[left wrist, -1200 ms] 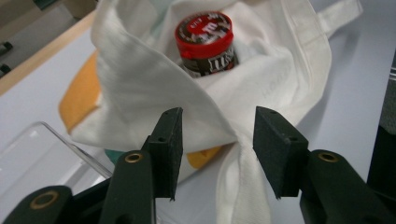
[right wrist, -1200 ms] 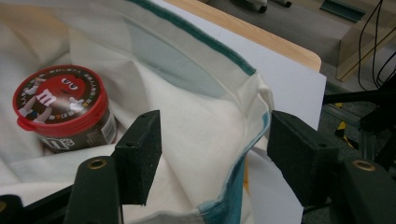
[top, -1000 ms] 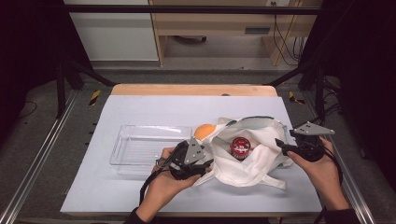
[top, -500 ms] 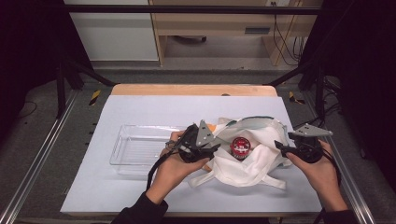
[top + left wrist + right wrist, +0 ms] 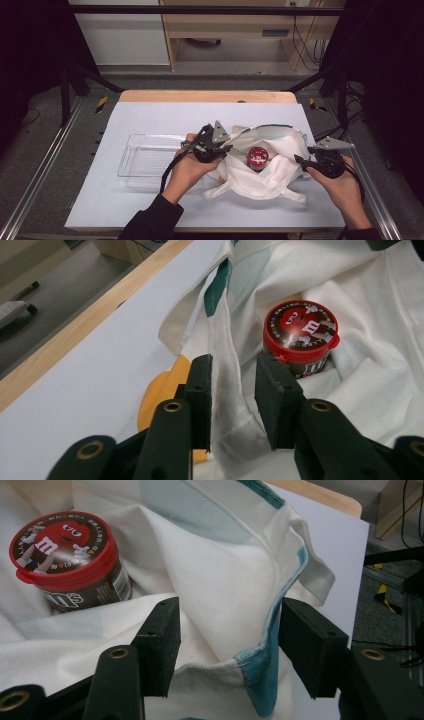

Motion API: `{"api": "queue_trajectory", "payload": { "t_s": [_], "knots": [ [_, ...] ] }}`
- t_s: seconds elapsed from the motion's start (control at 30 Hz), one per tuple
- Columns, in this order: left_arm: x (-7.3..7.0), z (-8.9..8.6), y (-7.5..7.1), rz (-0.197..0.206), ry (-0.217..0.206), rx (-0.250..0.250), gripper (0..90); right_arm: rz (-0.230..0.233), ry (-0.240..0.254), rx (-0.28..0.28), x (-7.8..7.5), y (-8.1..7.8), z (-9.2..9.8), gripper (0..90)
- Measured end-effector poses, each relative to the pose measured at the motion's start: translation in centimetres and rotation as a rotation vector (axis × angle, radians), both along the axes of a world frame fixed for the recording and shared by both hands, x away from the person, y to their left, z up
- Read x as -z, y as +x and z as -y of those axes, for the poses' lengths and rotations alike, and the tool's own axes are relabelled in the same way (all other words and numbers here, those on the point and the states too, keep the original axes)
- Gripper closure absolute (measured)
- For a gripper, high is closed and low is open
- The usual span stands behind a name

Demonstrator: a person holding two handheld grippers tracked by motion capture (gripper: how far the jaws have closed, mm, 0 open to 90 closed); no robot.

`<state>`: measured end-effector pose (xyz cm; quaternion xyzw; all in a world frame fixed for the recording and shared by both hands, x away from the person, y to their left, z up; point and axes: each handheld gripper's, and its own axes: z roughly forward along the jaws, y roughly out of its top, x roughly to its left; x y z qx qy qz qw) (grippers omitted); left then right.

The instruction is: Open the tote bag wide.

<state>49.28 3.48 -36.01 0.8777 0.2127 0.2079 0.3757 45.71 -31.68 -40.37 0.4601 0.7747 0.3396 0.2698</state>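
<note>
Two grippers work at the table (image 5: 150, 115), whose pale sheet carries everything we see. Largest on it is the white cloth bag (image 5: 270, 170), lying crumpled right of the middle with its mouth spread open. Left of the bag lies a clear plastic tray (image 5: 145, 160), just beside our left hand.

Our left gripper (image 5: 223, 150) sits at the bag's left edge. In the left gripper view its jaws have just been closing around a fold of the bag's rim; the cloth stands between the pads and one pad touches it, but we cannot tell whether it is pinched yet.

Our right gripper (image 5: 300, 161) is at the bag's right edge, its jaws also just closing, wide apart astride the teal-trimmed rim without pressing it.

Inside the bag stands a small red-lidded candy tub (image 5: 258, 156). An orange object (image 5: 160, 390) peeks out under the bag's left side.
</note>
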Motion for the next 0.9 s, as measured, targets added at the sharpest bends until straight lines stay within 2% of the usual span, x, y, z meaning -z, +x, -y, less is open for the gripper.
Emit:
{"api": "queue_trajectory", "payload": {
  "t_s": [0.13,0.2,0.33,0.5,0.6,0.77,0.9],
  "knots": [
    [0.3,0.0,0.5,0.004,0.023,-0.008,79.3,-0.006,0.009,0.016,0.2,-0.8,0.5,48.1],
    [0.4,0.0,0.7,0.005,0.018,-0.008,80.6,-0.005,0.0,0.016,0.5,-1.1,0.7,50.0],
    [0.9,-0.2,1.3,-0.01,0.022,-0.029,81.6,-0.019,0.004,0.028,1.0,-1.5,1.1,53.9],
    [1.7,-0.3,1.9,-0.025,0.037,-0.039,82.0,-0.032,-0.021,0.033,1.7,-1.9,1.6,60.6],
    [2.3,-0.5,2.2,-0.036,0.042,-0.055,82.1,-0.045,-0.035,0.041,2.1,-2.0,1.8,61.2],
    [3.0,-0.8,2.7,-0.052,0.045,-0.072,82.1,-0.048,-0.032,0.044,2.4,-1.8,1.9,60.4],
    [3.2,-0.6,2.9,-0.058,0.051,-0.068,82.1,-0.054,-0.042,0.038,2.3,-1.8,1.8,66.1]
  ]
}}
